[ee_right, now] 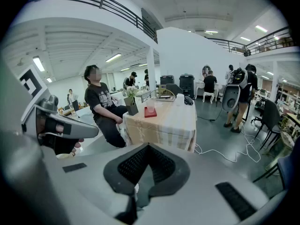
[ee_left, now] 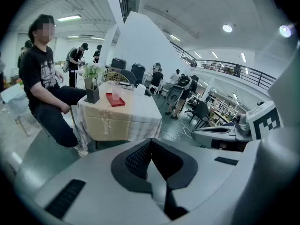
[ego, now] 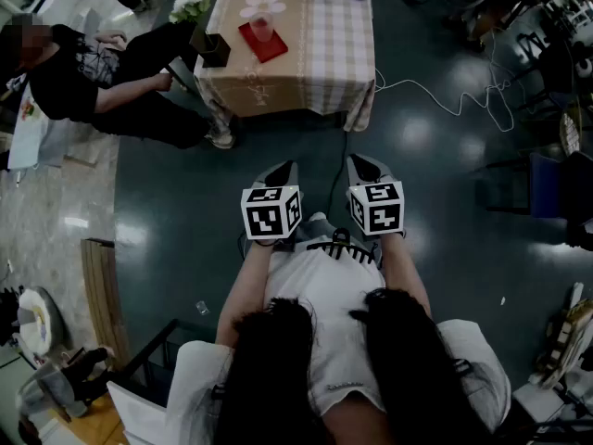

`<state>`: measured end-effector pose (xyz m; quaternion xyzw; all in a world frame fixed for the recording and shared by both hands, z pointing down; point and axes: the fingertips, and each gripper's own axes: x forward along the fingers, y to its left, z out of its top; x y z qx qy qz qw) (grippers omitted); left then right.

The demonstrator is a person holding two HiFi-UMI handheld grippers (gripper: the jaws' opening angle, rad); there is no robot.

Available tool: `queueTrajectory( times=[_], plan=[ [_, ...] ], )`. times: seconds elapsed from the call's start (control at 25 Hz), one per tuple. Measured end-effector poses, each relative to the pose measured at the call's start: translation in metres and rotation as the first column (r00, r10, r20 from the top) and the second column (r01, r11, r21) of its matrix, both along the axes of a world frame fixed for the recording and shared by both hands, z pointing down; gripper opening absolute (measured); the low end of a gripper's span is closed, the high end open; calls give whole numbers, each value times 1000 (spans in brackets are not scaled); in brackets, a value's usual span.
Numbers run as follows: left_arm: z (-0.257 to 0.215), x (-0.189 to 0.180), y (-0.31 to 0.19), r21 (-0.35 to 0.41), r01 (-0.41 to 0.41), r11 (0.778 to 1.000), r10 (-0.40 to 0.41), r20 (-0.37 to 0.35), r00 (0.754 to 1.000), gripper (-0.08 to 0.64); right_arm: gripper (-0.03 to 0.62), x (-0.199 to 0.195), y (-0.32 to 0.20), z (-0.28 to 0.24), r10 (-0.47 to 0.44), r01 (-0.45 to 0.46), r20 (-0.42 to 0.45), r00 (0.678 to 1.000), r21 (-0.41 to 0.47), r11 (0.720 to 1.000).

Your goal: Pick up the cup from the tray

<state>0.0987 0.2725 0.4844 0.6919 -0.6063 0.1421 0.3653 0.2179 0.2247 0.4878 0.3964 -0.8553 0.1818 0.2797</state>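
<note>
Holding both grippers low and close to the body over the dark floor (ego: 435, 211), well apart from the tabletop (ego: 324, 54).

Left gripper (ego: 281, 170): fingers (ee_left: 136, 159) pressed together at the tips, nothing between them, touching nothing.
Right gripper (ego: 364, 163): same, fingers (ee_right: 133, 165) closed tip to tip, empty.
They sit side by side, pitched down and forward, marker cubes facing the head camera.

Cup (ego: 262, 28): pale, translucent, upright on the red tray (ego: 276, 48). The tray lies flat on the tan part of the cloth, on the left half of the tabletop in the head view. No gripper is near it.

Around it:
- black vase (ego: 213, 49) with white flowers, just beside the tray, on the side of the seated person (ego: 102, 86)
- flower-shaped mat (ego: 263, 6) right behind the cup; can't tell if it touches the tray
- white cable (ego: 445, 100) loose on the floor, right of the tabletop

Both gripper views look toward the tabletop; cup and tray show small in the distance above the closed fingertips.
</note>
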Motion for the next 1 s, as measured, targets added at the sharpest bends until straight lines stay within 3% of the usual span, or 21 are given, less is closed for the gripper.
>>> queueTrajectory(
  times=[0.52,0.68,1.0],
  plan=[
    [2,6,-7,1,-7,1000,7,3,1000,2,6,3,-7,2,-4,4,1,1000,-4,1000],
    [-1,6,-8,-5,-1,1000,1,-1,1000,2,8,2,-11,-1,30,-25,78,997,-61,998],
    [-4,5,-24,-4,-2,1000,2,4,1000,2,11,-10,-24,-10,-37,41,99,994,-38,998]
  ],
)
